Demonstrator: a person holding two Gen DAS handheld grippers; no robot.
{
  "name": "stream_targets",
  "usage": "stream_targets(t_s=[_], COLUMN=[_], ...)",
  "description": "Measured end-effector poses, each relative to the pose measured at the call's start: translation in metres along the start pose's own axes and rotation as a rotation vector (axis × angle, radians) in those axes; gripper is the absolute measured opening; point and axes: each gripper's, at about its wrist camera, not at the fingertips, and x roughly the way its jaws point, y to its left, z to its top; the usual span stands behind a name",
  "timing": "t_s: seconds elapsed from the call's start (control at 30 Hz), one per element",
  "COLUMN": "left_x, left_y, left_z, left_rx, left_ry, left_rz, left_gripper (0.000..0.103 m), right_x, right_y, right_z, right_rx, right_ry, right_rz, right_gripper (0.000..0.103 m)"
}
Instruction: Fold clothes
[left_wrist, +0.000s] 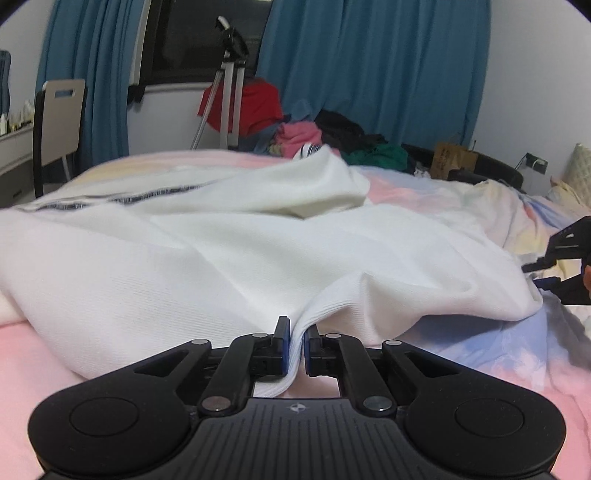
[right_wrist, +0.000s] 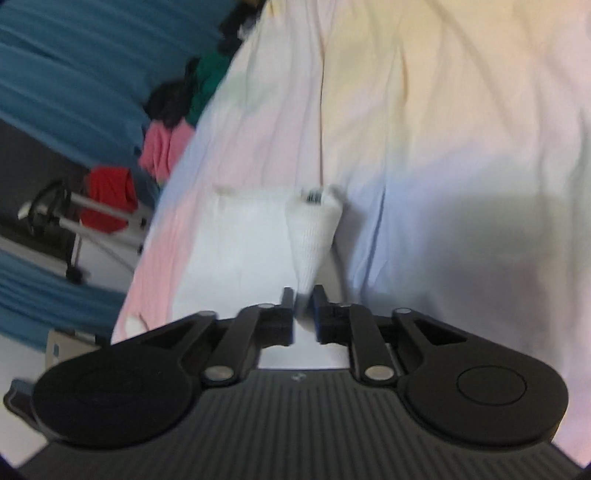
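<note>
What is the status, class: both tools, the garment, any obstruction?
Left tool shut on white knit garment hem. Right tool parted, garment fabric between its pads. Nothing in the way on pastel bedsheet.

light: even indoor light, fairly bright; window (left_wrist: 210, 40) dark
shadows: soft grey shadow on the bedsheet (right_wrist: 480, 221) at right of the right wrist view
glare: none; white garment (left_wrist: 221, 251) nearly washed out
blur: left wrist view sharp; right wrist view smeared throughout
distortion: fisheye bending of curtains (left_wrist: 369, 66), dark corners
</note>
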Motion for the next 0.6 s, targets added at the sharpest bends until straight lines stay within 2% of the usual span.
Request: stream_targets(t_s=[0.1, 0.17, 0.33, 0.47, 0.53, 0.57, 0.6], left_x=[-0.005, -0.007, -0.006, -0.005, -0.005, -0.005, -0.007], left_y=[-0.003, -0.004, -0.002, 0.002, 0.003, 0.005, 0.006], left_z=[-0.006, -0.008, -0.005, -0.001, 0.0, 0.0, 0.001], left_rx=[0.007, 0.007, -0.02, -0.044, -0.056, -0.065, -0.071], left_ry=[0.013, 0.018, 0.02, 0.019, 0.019, 0.017, 0.01], left_rz=[0.01, 0.012, 0.005, -0.004, -0.008, -0.011, -0.017], left_gripper=[0.008, 0.009, 0.01, 0.01, 0.01, 0.01, 0.01], right_x=[0.002, 0.0, -0.001, 0.0, 0.004, 0.003, 0.001], right_y=[0.007, -0.004, -0.023, -0.018, -0.006, 0.003, 0.012], right_z=[-0.004, 0.002, 0.016, 0.017, 0.01, 0.006, 0.003], right_rx=[-0.077, -0.072, 0.027, -0.065, -0.148, -0.202, -0.256], right_ry=[-0.02, -0.039, -0.022, 0.013, 0.019, -0.02, -0.065], right_rz=[-0.075, -0.11, -0.018, 0.059, 0.032, -0.014, -0.063], right_gripper=[0.03, 0.03, 0.032, 0.033, 0.032, 0.03, 0.016])
